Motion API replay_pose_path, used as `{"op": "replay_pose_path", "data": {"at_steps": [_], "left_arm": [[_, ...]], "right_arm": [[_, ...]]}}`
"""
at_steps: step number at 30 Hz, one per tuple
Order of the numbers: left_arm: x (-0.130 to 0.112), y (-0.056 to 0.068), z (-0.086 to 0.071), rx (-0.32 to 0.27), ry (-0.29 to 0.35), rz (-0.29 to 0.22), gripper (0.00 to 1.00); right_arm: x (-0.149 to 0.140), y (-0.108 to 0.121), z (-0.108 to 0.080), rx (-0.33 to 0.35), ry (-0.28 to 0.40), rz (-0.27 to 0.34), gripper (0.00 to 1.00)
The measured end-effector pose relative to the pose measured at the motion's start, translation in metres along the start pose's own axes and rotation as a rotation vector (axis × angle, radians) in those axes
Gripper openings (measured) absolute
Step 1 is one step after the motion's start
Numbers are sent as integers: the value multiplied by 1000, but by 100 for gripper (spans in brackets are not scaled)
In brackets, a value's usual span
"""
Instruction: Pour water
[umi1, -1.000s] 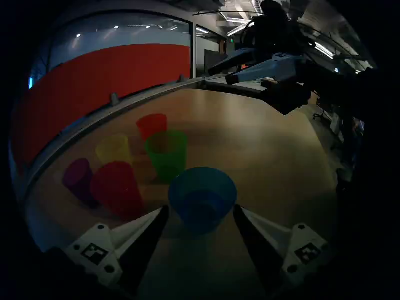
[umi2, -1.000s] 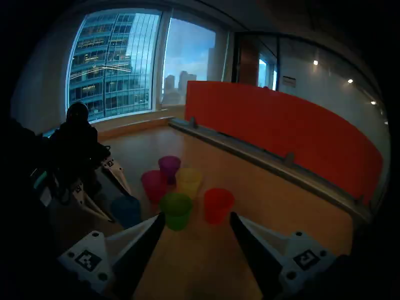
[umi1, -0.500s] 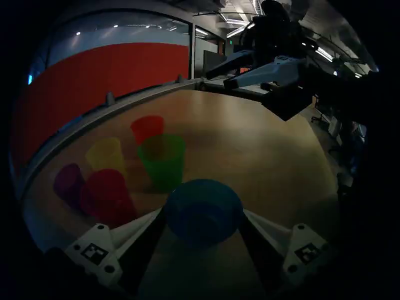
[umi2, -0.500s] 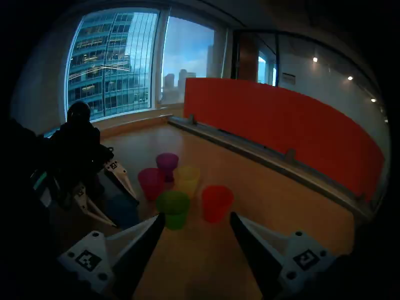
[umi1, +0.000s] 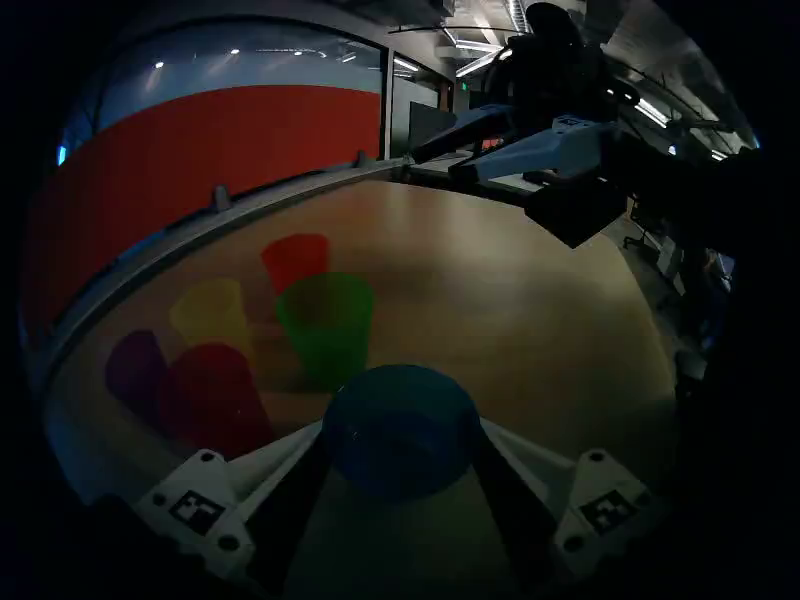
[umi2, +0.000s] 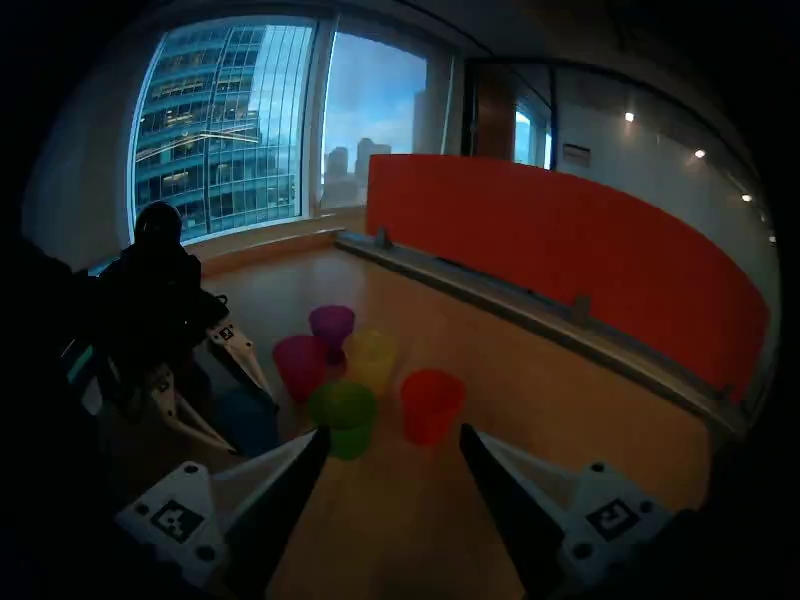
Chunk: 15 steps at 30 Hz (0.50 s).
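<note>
The blue cup (umi1: 400, 450) stood upright on the smooth wooden table (umi1: 520, 290), its long axis vertical and its wide round mouth facing up, a tapered tumbler of translucent plastic. The left gripper (umi1: 400, 428) had it between its pale fingers, one pressed to each side of the wall. Just beyond stood a cluster of like cups, green (umi1: 325, 325), red (umi1: 295, 260), yellow (umi1: 210, 310), crimson (umi1: 215, 395) and purple (umi1: 135, 365), while the right gripper (umi2: 390, 432) gaped wide, holding nothing.
</note>
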<state>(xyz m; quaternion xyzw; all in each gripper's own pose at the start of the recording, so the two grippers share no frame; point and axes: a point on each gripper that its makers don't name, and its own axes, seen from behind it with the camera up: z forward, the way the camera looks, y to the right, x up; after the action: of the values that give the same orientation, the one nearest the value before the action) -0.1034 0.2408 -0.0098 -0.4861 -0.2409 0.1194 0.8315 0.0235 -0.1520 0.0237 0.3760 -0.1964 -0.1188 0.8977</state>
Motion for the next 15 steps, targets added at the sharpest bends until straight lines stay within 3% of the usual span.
{"op": "replay_pose_path", "data": {"at_steps": [9, 15], "left_arm": [[2, -1, -7, 12, 4, 17, 87], [12, -2, -20, 18, 41, 8, 87]], "right_arm": [[-1, -2, 2, 4, -1, -2, 100], [-1, -5, 6, 8, -4, -8, 100]]}}
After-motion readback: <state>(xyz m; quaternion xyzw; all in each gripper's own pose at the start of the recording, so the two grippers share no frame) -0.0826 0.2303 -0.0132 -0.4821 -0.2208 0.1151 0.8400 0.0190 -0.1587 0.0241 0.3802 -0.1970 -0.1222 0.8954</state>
